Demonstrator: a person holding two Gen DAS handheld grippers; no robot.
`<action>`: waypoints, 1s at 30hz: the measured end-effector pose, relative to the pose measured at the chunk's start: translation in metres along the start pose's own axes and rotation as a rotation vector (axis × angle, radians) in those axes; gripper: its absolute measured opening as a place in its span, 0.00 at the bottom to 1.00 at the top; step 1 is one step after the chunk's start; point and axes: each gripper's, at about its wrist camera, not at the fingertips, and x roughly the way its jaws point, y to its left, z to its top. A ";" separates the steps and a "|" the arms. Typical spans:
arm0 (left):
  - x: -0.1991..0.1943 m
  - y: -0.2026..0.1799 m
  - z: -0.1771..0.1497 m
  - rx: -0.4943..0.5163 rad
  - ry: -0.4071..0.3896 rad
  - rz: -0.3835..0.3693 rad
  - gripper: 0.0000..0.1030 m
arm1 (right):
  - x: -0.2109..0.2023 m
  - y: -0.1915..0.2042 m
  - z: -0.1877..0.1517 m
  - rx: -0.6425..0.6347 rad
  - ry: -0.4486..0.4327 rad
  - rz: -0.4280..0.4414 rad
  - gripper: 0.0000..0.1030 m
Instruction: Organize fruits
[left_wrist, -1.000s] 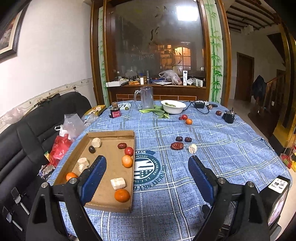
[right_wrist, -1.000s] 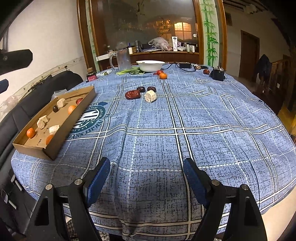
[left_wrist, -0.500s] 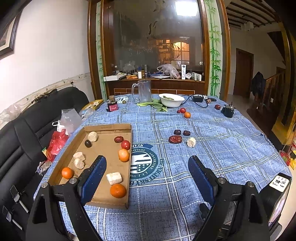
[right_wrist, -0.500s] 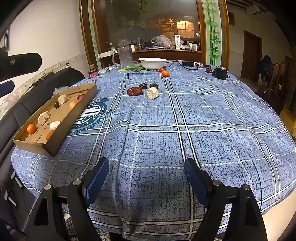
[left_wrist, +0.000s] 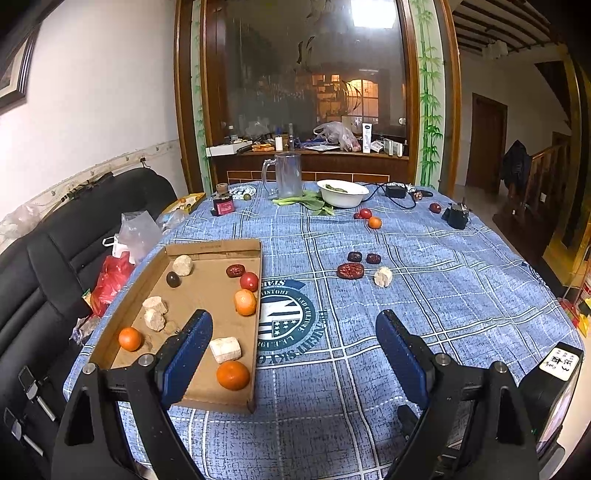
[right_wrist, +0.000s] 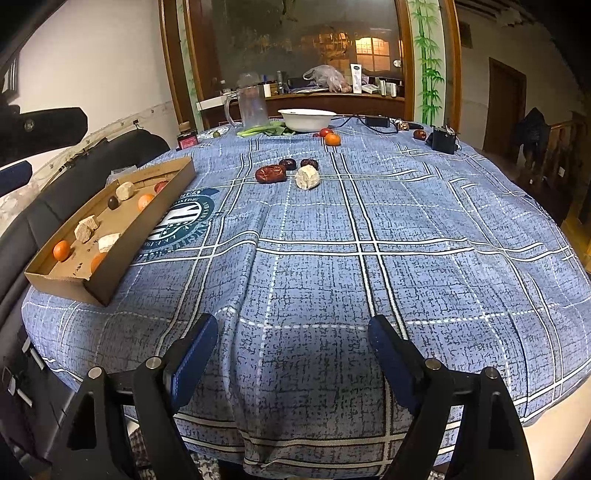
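Fruits split between box and cloth

Fruits partly gathered in cardboard box (left_wrist: 212, 251) at left of surface (right_wrist: 406, 258): oranges, a red tomato-like fruit (left_wrist: 249, 281), dates, pale lumps. Loose near centre of blue checked cloth: large red date (left_wrist: 349, 270), two dark dates behind it, pale lump (left_wrist: 382, 276) just beside. Farther back, orange (left_wrist: 374, 222) and red fruit near white bowl (left_wrist: 342, 192). Left gripper (left_wrist: 291, 339) above box's near end, jaws wide apart, empty. Right gripper (right_wrist: 293, 349) over near cloth edge, jaws wide apart, holding nothing.
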 end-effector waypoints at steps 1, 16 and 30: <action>0.002 0.000 -0.001 -0.001 0.004 -0.003 0.87 | 0.001 -0.001 0.000 0.001 0.003 0.001 0.84; 0.103 0.012 0.008 -0.054 0.218 -0.095 0.87 | 0.064 -0.048 0.088 -0.033 0.084 0.036 0.84; 0.243 -0.005 0.045 -0.128 0.456 -0.215 0.75 | 0.164 -0.034 0.165 -0.125 0.171 0.071 0.62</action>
